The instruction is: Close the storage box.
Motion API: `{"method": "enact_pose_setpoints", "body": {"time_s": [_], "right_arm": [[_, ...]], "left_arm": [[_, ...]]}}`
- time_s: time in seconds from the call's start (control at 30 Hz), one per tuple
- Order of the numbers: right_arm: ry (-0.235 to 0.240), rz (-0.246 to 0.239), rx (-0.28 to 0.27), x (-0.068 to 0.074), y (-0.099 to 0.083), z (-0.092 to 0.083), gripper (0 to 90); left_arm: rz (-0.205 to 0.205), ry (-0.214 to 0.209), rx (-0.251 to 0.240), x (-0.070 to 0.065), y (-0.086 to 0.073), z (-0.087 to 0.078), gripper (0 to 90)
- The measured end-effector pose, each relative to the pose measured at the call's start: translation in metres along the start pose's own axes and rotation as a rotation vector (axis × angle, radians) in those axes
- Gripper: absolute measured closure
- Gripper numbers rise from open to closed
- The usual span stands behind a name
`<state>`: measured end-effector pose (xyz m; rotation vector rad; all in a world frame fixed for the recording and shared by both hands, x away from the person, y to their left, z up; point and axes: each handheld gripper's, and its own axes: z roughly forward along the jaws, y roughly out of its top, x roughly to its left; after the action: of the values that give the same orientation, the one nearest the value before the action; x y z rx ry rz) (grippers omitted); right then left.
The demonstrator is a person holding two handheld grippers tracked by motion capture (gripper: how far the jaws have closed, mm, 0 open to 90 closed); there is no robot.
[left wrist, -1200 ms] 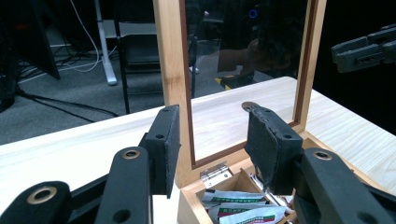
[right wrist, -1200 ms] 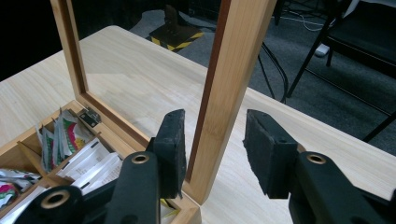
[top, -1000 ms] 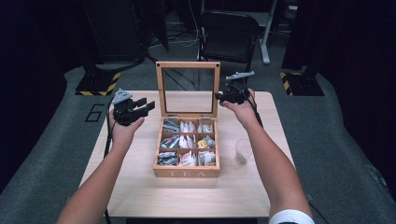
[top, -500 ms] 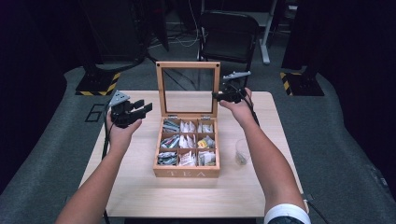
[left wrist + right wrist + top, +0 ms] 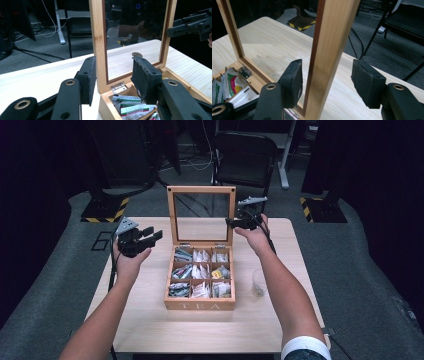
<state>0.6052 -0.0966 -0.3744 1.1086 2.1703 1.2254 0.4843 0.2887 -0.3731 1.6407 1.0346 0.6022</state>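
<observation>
A wooden tea box (image 5: 200, 305) stands mid-table, its compartments full of tea bags (image 5: 200, 272). Its glass lid (image 5: 172, 215) is raised upright. My right gripper (image 5: 232, 222) is at the lid's right edge. In the right gripper view its jaws (image 5: 327, 72) straddle the lid's wooden frame (image 5: 332, 37); they have just been opening, and the right pad (image 5: 367, 85) stands clear of the wood. My left gripper (image 5: 145, 237) hovers left of the box, open and empty. In the left gripper view (image 5: 113, 72) it faces the lid frame (image 5: 98, 37) from a distance.
A small clear cup (image 5: 258, 282) sits on the light wooden table (image 5: 150, 320) just right of the box. A black chair (image 5: 245, 155) stands behind the table's far edge. Dark floor with cables surrounds the table.
The right gripper's jaws have spread wider around the lid's right edge. The lid stays upright and the left gripper has kept its place.
</observation>
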Motion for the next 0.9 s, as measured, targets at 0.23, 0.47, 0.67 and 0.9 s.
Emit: {"method": "enact_pose_setpoints", "body": {"time_s": [0.23, 0.47, 0.67, 0.9], "right_arm": [[0.033, 0.004, -0.024, 0.005, 0.003, 0.003, 42.4], [0.031, 0.006, 0.001, 0.008, 0.008, 0.002, 48.8], [0.057, 0.040, 0.009, 0.003, 0.009, -0.004, 57.2], [0.046, 0.031, 0.013, 0.006, 0.008, -0.011, 64.0]], "left_arm": [[-0.001, -0.002, 0.005, 0.001, 0.000, -0.001, 54.5], [-0.003, 0.000, -0.002, 0.000, 0.000, -0.002, 54.5], [-0.002, 0.001, 0.000, 0.001, 0.000, 0.000, 54.5], [0.002, -0.001, 0.007, -0.001, -0.001, 0.002, 54.5]]}}
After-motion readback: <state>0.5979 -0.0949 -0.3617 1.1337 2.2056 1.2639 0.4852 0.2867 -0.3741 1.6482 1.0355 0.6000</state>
